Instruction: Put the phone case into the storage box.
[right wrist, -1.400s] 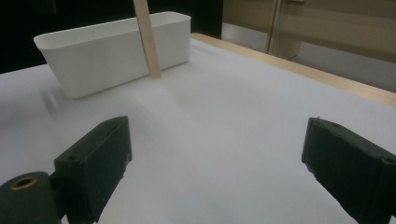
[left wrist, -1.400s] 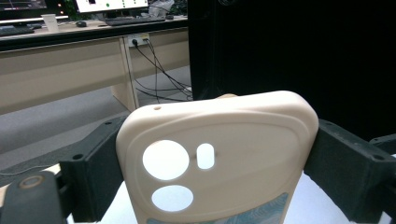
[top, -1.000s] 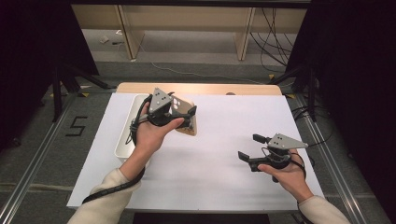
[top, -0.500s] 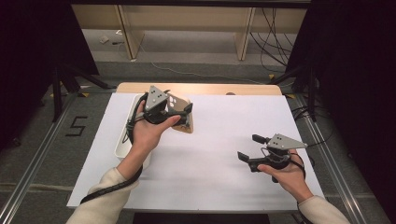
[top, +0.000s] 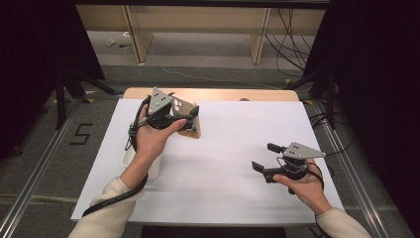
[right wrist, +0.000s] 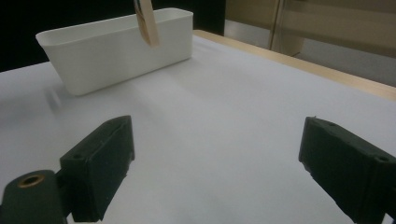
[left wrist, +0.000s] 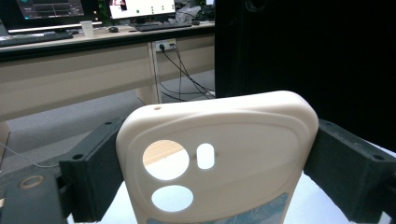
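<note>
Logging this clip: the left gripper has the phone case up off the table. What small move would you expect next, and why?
Probably a short carry left, to above the white bin. The left gripper is clamped on the phone case near the bin, while the right gripper waits open.

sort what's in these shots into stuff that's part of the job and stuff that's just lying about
In the job, as far as the pictures suggest:
- beige phone case with round camera cut-outs, clamped in the left gripper
- white rectangular plastic bin
- right gripper, open, holding nothing

Just lying about:
- cables on the floor
- monitors, keyboards and paper cup on the far desk
</note>
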